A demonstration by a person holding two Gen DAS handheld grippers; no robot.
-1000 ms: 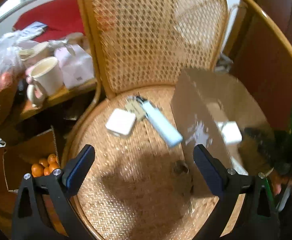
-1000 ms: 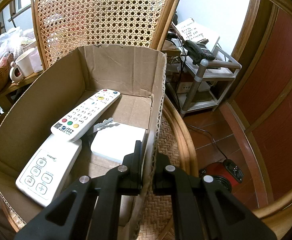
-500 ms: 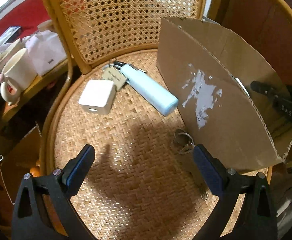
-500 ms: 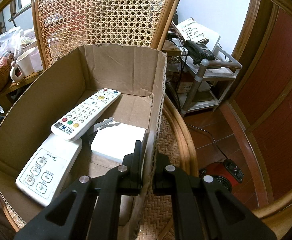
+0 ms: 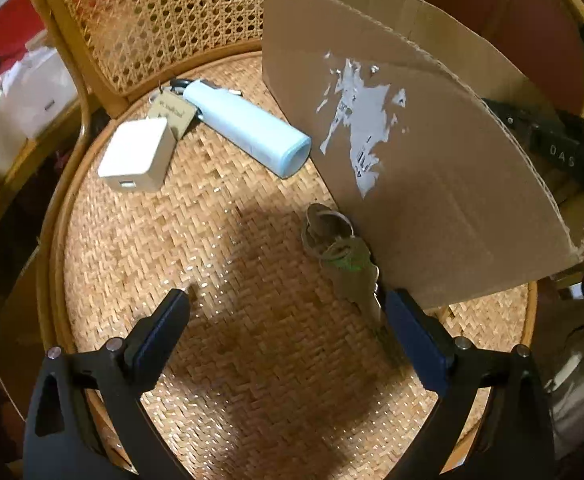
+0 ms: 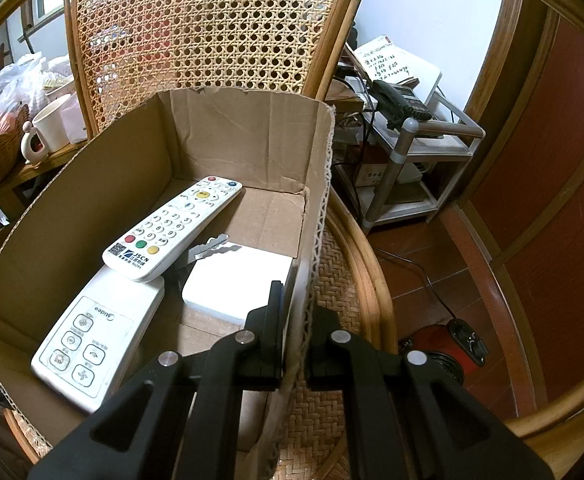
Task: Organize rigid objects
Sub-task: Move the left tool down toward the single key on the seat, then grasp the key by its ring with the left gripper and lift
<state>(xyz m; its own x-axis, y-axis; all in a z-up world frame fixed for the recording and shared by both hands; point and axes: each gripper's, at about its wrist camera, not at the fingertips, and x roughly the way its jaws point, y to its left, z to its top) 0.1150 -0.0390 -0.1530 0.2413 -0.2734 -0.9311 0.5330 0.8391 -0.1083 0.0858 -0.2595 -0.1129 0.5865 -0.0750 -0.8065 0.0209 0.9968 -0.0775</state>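
The right gripper [image 6: 296,344] is clamping the cardboard box [image 6: 316,216] wall; the left gripper [image 5: 287,320] is hovering — jaws apart — over the keys [image 5: 344,256].

keys [image 5: 342,252] – flat beside cardboard box [image 5: 432,184] | charger [image 5: 137,154], lighter [image 5: 247,126] – behind

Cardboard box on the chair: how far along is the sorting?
Done: two remotes, a white block and a key lie in the cardboard box. In hand: right tongs clamp its wall; open left tongs hover near the keys. Left: keys, charger, blue lighter.
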